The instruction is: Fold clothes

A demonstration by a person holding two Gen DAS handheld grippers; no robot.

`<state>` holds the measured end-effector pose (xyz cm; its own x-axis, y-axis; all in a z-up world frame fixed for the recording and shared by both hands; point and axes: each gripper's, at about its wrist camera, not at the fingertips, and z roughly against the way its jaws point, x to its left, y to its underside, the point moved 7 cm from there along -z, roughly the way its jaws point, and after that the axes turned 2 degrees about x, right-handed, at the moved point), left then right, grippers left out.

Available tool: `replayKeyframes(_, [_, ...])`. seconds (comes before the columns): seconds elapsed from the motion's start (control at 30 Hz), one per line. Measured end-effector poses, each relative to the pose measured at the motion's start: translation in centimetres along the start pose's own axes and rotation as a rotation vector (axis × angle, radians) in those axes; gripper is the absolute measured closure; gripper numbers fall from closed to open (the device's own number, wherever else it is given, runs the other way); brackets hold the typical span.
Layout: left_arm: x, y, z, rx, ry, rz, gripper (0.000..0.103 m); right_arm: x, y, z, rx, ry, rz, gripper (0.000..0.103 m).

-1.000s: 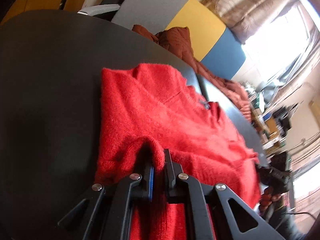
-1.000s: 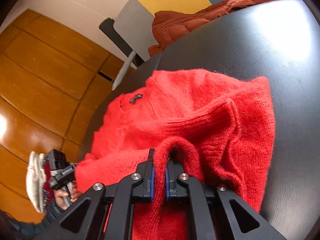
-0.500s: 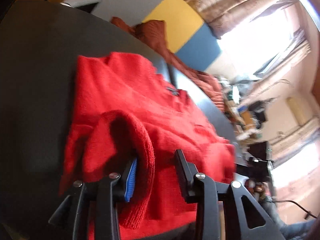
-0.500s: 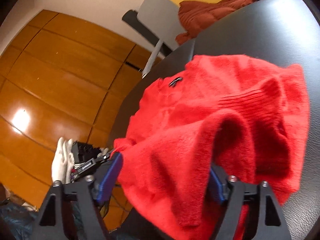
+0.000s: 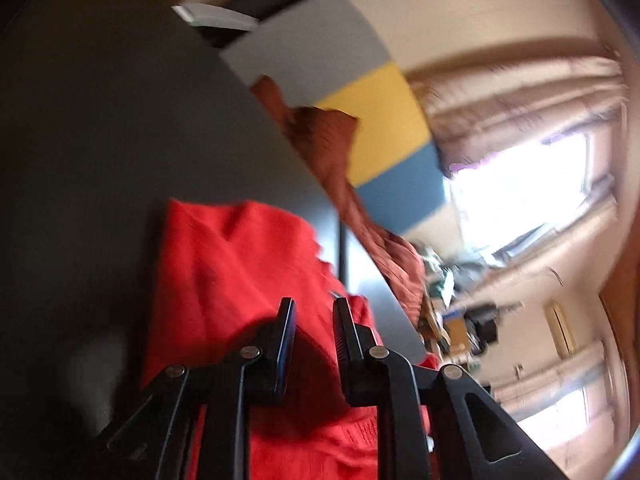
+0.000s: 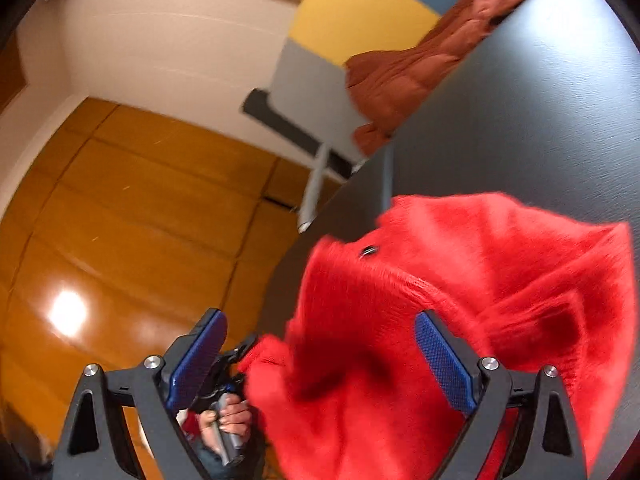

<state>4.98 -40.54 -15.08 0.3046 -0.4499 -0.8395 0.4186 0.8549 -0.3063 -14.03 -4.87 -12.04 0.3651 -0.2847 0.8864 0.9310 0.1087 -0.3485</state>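
Dark tabletop (image 6: 520, 112) carries the red sweater (image 6: 460, 280), lying bunched. Rust-brown jacket (image 6: 420, 68) at far edge. Right gripper (image 6: 320, 356) jaws just opened, spread wide, knit loose btwn them. Left gripper (image 5: 314, 344) jaws just narrowing, part-open w/ nothing pinched, over sweater

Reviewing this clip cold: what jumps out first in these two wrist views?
A bright red sweater lies bunched on the dark table, filling the foreground. The right gripper stands wide open over its near edge, blue pads bare. A rust-coloured quilted jacket drapes at the table's far edge.
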Motion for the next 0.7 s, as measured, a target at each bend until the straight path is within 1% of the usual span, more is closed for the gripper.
replayKeyframes(0.03, [0.5,-0.3,0.1,-0.006,-0.014,0.017,0.073,-0.4,-0.2,-0.1,-0.006,0.023,-0.005,0.007])
replayKeyframes(0.1, [1.3,-0.9,0.4,-0.02,-0.043,0.045,0.07,-0.3,-0.1,0.4,-0.01,0.039,0.012,0.007])
replayKeyframes(0.17, [1.5,-1.0,1.4,-0.04,-0.086,0.0,0.07,0.0,0.0,1.1,-0.014,0.078,0.052,0.007])
replayKeyframes(0.23, [1.2,-0.7,2.0,-0.039,-0.143,-0.074,0.069,0.1,0.1,1.8,-0.015,0.124,0.092,0.007])
replayKeyframes(0.3, [0.7,0.2,2.7,-0.023,-0.206,-0.18,0.069,0.2,-0.1,2.4,-0.008,0.198,0.156,0.008])
replayKeyframes(0.37, [0.1,1.1,2.7,-0.005,-0.262,-0.275,0.069,0.3,-0.4,2.4,0.011,0.263,0.214,0.016])
replayKeyframes(0.43, [-0.7,2.3,2.7,0.019,-0.304,-0.383,0.069,0.4,-0.7,2.0,0.039,0.328,0.273,0.027])
replayKeyframes(0.5, [-1.4,3.3,2.2,0.044,-0.354,-0.484,0.067,0.1,-1.2,0.7,0.078,0.39,0.318,0.032])
replayKeyframes(0.57, [-1.9,4.2,1.8,0.066,-0.397,-0.576,0.062,-0.4,-1.4,-0.6,0.125,0.446,0.357,0.033])
replayKeyframes(0.7, [-3.4,4.8,-0.5,0.095,-0.46,-0.732,0.06,-1.8,-1.4,-3.1,0.222,0.53,0.402,0.037])
